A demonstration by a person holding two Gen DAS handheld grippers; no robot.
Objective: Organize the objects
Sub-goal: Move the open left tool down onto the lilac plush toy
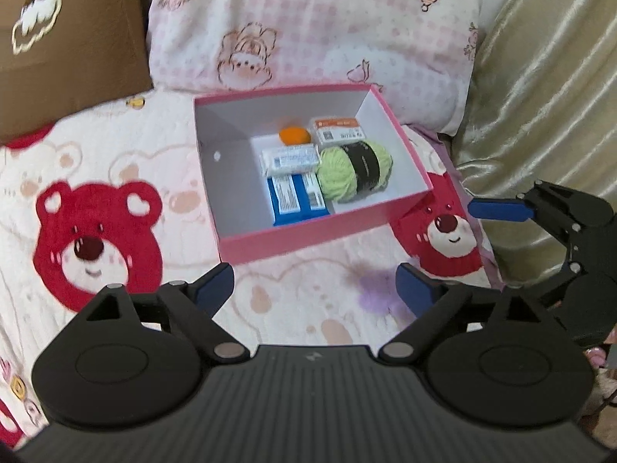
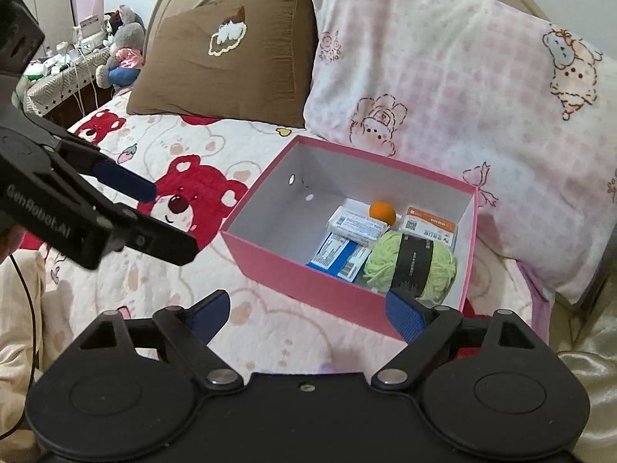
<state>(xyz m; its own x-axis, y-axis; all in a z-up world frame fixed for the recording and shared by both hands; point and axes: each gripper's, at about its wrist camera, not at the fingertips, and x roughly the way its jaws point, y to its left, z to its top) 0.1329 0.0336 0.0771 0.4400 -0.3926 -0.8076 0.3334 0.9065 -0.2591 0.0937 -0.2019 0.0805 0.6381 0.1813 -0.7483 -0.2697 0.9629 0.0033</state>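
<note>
Left wrist view: the left gripper (image 1: 314, 285) hovers above the bed (image 1: 115, 200), jaws spread wide and holding nothing, just short of the near wall of the pink box (image 1: 293, 243). The box sits open on the bear-print bedspread, in front of a pink checked pillow (image 1: 308, 27), with a brown pillow (image 1: 73, 46) to the left. Inside, toward the right half: a green yarn ball (image 1: 353, 171) with a black band, touching a white packet (image 1: 290, 159) that lies partly over a blue packet (image 1: 297, 200). An orange ball (image 1: 295, 135) and an orange-and-white packet (image 1: 338, 130) lie at the far wall. The box's left half shows bare white floor.

The right gripper (image 1: 443, 249) enters at the right edge, beside the box's right corner, jaws apart and empty.

Right wrist view: the right gripper (image 2: 306, 314) is apart, with its right finger (image 2: 405, 318) over the box's near wall beside the yarn ball (image 2: 410, 266). The left gripper (image 2: 139, 208) is off to the left above the bedspread, clear of the box (image 2: 304, 281).
</note>
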